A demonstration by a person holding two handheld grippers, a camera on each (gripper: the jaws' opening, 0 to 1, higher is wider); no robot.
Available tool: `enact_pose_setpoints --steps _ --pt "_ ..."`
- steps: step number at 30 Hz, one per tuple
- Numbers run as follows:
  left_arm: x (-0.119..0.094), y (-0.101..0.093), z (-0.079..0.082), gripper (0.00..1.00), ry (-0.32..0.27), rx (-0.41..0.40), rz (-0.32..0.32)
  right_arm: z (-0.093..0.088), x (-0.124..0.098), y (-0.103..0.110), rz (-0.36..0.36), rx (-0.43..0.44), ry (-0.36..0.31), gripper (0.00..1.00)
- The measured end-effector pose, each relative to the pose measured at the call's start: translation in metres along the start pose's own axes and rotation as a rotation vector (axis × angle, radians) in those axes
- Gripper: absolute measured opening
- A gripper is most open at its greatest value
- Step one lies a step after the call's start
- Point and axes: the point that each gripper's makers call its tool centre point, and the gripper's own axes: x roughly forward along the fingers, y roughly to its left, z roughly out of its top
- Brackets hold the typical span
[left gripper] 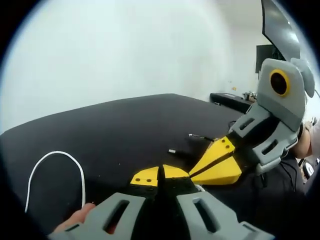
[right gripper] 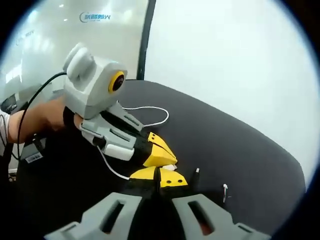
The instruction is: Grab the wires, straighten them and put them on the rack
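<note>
Lying looped on the black table (left gripper: pixel 125 125), the white wire (left gripper: pixel 55 170) is trailing toward both grippers. The left gripper (left gripper: pixel 160 176) is keeping its yellow tips pressed together; whether it pinches the wire, I cannot tell. The right gripper (right gripper: pixel 159 177) is meeting it tip to tip, jaws likewise closed. Two black plug ends (left gripper: pixel 200 137) are resting nearby.

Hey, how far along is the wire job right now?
Early. Nothing looks done: the white wire lies looped on the black table, and no rack is in sight. In hand: both hand-held grippers, left and right, sit shut tip to tip at the wire's end, though the grip itself is hidden. Left: straightening and racking, including the dark wires.
</note>
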Motion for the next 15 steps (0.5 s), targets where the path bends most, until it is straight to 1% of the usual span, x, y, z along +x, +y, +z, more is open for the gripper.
enact_pose_setpoints --steps 4,8,11,12,13,14,15 --pt "-0.0003 -0.0011 -0.0003 0.03 -0.006 0.010 0.000 -0.0015 0.0016 0.0006 -0.021 -0.052 0.029 0.00" --pt "-0.0009 -0.0024 -0.0005 0.03 -0.011 0.024 0.003 -0.0033 0.0013 -0.0015 -0.006 -0.046 0.010 0.00" --pt "-0.0009 -0.0029 -0.0005 0.03 -0.011 0.026 0.003 -0.0027 0.0027 0.0000 -0.018 -0.093 0.027 0.00" --pt "-0.0009 -0.0033 -0.0007 0.03 -0.011 0.032 0.005 -0.0014 0.0040 0.0009 -0.018 -0.113 0.019 0.00" --pt "-0.0010 -0.0029 -0.0006 0.03 -0.013 0.052 0.010 0.0010 0.0044 0.0015 -0.001 -0.121 -0.017 0.00" --pt "-0.0013 -0.0040 -0.0007 0.03 -0.013 0.057 0.009 0.0028 0.0027 0.0034 0.049 -0.092 -0.054 0.00" --pt "-0.0019 -0.0045 0.0002 0.04 -0.012 0.053 0.008 0.0028 -0.0035 0.0024 0.109 -0.013 -0.070 0.00"
